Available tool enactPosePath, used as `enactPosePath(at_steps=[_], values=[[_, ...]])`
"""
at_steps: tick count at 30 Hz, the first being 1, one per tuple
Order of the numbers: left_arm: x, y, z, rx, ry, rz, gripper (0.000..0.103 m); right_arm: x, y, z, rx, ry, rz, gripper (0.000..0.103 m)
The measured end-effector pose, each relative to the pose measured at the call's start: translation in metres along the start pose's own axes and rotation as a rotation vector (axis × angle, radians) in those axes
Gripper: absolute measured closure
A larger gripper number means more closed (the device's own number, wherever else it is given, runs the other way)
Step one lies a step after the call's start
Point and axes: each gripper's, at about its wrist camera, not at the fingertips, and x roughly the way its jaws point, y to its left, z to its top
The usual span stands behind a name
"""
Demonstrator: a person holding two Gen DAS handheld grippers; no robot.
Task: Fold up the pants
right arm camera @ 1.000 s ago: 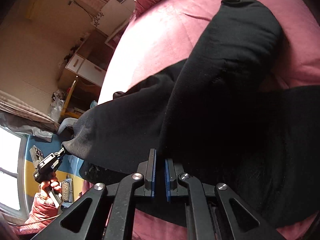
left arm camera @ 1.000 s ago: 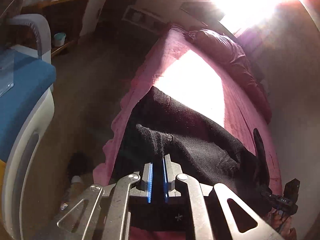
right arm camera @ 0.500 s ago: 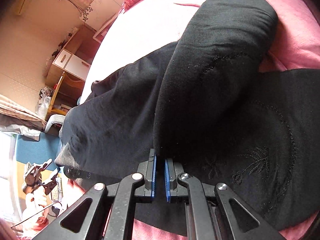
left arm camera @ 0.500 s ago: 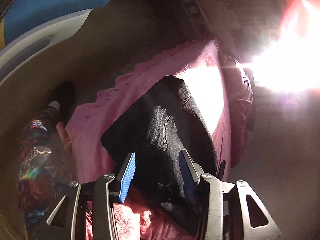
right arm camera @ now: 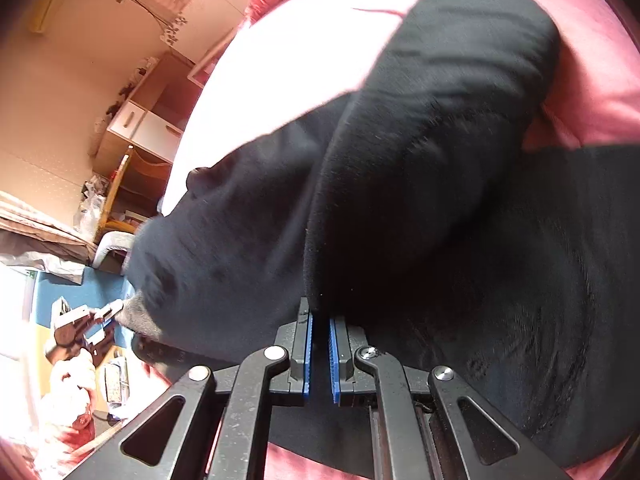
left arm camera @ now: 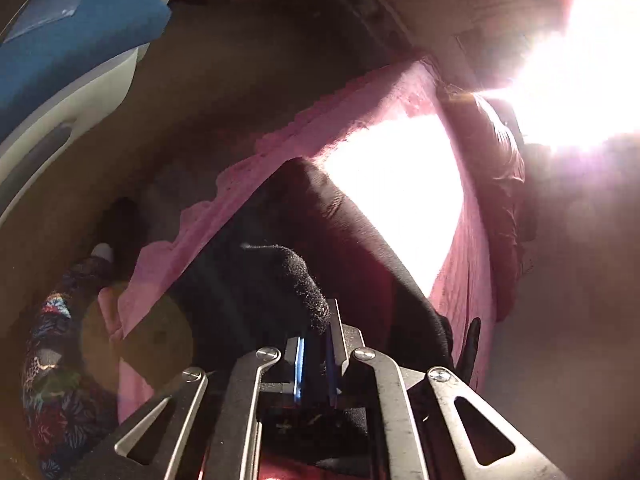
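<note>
Black pants (right arm camera: 420, 152) lie on a bed with a pink sheet (right arm camera: 600, 64), one part folded over another. My right gripper (right arm camera: 320, 320) is shut on a folded edge of the pants and holds it above the rest. My left gripper (left arm camera: 316, 328) is shut on another black edge of the pants (left arm camera: 280, 276), lifted near the bed's side. The left gripper also shows in the right wrist view (right arm camera: 116, 308), pinching the far corner of the cloth.
The pink sheet's edge (left arm camera: 224, 208) hangs over a dark floor. A blue and white piece of furniture (left arm camera: 68, 52) stands at the left. A pillow (left arm camera: 504, 168) lies at the bed's far end. Strong glare fills the upper right. Wooden cabinets (right arm camera: 144, 120) stand beyond the bed.
My left gripper was shut on the pants, opened over them half a second ago, and is now shut on an edge again. My right gripper has kept its hold.
</note>
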Motion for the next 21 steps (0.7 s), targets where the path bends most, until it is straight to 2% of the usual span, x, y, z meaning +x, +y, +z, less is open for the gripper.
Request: enactPosePath(at_steps=[4, 6, 9, 12, 16, 19, 21], values=[[-0.039, -0.062, 0.020, 0.156, -0.101, -0.169, 0.096, -0.044, 0.013, 0.016, -0.007, -0.131, 0.116, 0.096], [-0.058, -0.079, 0.020, 0.234, -0.135, -0.186, 0.096, -0.063, 0.017, 0.013, -0.046, -0.152, 0.125, 0.096], [-0.058, -0.063, 0.010, 0.278, -0.096, -0.124, 0.096, -0.070, 0.015, -0.008, -0.076, -0.105, 0.108, 0.096], [-0.041, -0.016, -0.007, 0.213, -0.012, -0.043, 0.096, -0.059, 0.011, -0.040, -0.105, -0.021, 0.059, 0.096], [-0.017, 0.039, -0.036, 0.138, 0.076, 0.071, 0.096, -0.034, -0.008, -0.073, -0.056, 0.060, -0.004, 0.097], [-0.011, 0.060, -0.045, 0.091, 0.098, 0.092, 0.096, -0.021, -0.018, -0.081, -0.037, 0.089, -0.029, 0.097], [-0.007, 0.062, -0.049, 0.103, 0.099, 0.102, 0.096, -0.020, -0.015, -0.081, -0.060, 0.099, -0.047, 0.097]])
